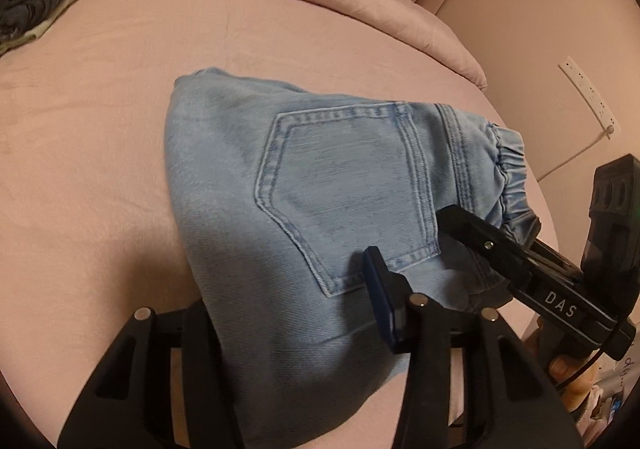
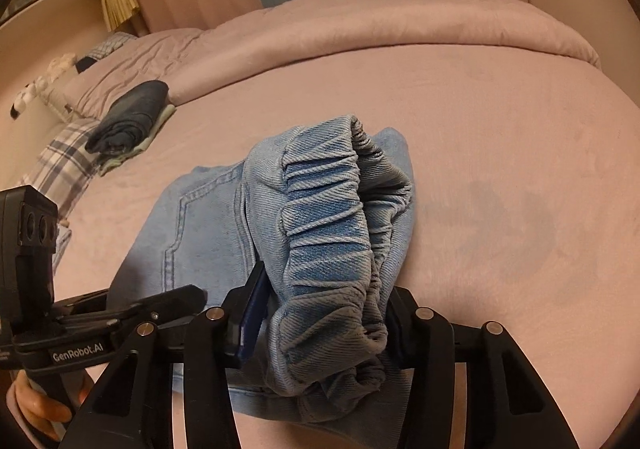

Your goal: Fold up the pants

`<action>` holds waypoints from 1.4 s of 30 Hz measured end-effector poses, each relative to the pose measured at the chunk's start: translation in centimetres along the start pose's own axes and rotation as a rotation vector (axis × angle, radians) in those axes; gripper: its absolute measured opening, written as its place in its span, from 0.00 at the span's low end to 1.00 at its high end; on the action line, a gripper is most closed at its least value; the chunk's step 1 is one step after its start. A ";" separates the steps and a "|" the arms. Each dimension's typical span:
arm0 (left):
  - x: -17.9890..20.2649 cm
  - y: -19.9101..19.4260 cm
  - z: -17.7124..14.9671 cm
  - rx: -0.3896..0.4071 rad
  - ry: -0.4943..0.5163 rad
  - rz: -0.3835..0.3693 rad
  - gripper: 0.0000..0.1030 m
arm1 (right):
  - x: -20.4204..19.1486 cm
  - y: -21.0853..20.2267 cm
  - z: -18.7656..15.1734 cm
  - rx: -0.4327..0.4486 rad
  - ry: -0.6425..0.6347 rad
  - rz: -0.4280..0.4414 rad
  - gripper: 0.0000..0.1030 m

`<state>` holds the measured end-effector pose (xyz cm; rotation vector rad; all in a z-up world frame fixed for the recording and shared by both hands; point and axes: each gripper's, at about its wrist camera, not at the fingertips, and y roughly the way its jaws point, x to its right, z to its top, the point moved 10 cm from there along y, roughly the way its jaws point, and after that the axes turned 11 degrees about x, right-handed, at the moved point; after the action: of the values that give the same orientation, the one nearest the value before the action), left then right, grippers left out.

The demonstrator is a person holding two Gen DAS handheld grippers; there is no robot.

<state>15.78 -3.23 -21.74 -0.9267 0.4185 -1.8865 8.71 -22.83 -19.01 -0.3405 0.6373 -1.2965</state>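
Light blue jeans (image 1: 320, 177) lie folded into a thick bundle on the pink bed (image 1: 100, 129), back pocket up. My left gripper (image 1: 288, 321) is shut on the bundle's near edge: the blue pad of one finger (image 1: 380, 301) presses the denim, and the other finger is hidden behind the cloth. In the right wrist view, my right gripper (image 2: 324, 321) is shut on the bunched elastic waistband (image 2: 328, 233), which stands up between both pads. Each gripper shows in the other's view, the right gripper (image 1: 480, 241) at the waistband end and the left gripper (image 2: 160, 301) beside the pocket side.
A dark folded garment (image 2: 128, 113) on a pale cloth lies at the bed's far left, next to a plaid cloth (image 2: 64, 161). A rolled pink duvet (image 2: 400, 21) runs along the back. A white power strip (image 1: 588, 97) hangs on the wall at right.
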 end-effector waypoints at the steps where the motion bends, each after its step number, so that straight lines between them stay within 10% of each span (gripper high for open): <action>1: 0.1 -0.2 0.0 0.005 0.005 0.001 0.46 | -0.2 -0.1 0.1 0.005 -0.006 0.000 0.49; 42: 0.1 -5.0 0.4 0.107 -0.002 0.070 0.46 | -6.2 -1.1 1.4 0.059 -0.107 0.103 0.49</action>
<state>13.01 -0.82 -18.24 -0.8322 0.3406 -1.8259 7.89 -17.29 -15.74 -0.3224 0.5181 -1.1884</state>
